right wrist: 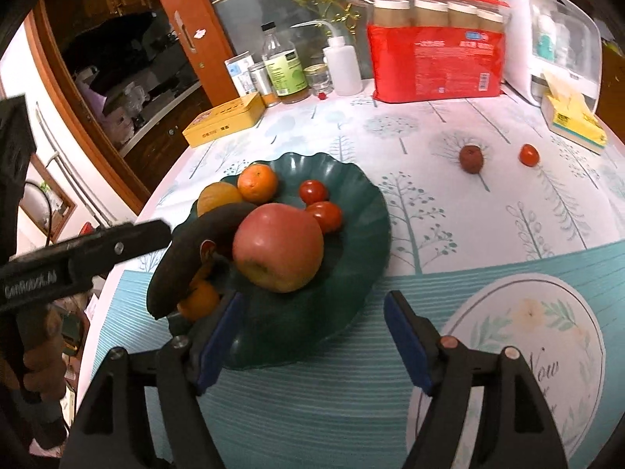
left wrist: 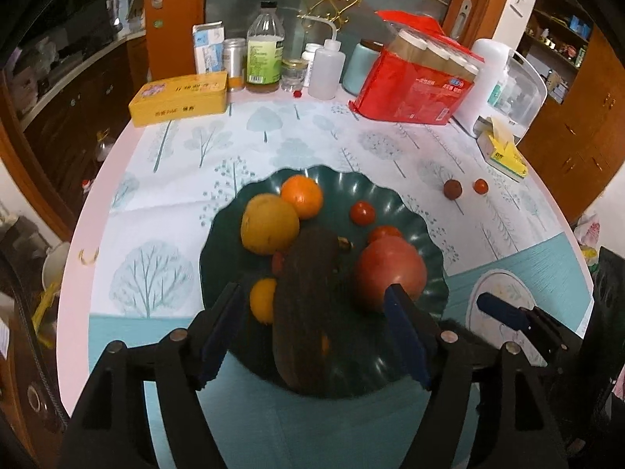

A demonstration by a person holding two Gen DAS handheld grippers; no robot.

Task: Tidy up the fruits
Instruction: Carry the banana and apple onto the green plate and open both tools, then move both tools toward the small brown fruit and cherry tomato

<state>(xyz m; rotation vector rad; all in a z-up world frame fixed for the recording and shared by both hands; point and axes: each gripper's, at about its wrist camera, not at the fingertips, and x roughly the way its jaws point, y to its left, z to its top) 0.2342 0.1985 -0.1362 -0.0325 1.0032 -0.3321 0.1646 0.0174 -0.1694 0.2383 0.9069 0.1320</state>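
Both claws gape with nothing between their fingers: the left claw (left wrist: 316, 332) hangs over the green plate (left wrist: 390, 199) heaped with fruit, the right claw (right wrist: 312, 336) beside it; a brown fruit (right wrist: 471, 159) and small tomato (right wrist: 529, 155) lie apart on the worktop (right wrist: 429, 234)

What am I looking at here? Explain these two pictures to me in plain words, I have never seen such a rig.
No robot: a person holds a two-fingered gripper in each hand, and each carries a wide-angle camera looking along its fingers. One picture comes from the left gripper, one from the right gripper; both are open and hold nothing. On the table, a green plate holds an apple, a blackened banana, oranges and small tomatoes. Off the plate lie a dark red fruit and one small tomato. Bottles, a yellow box and a red package stand behind.
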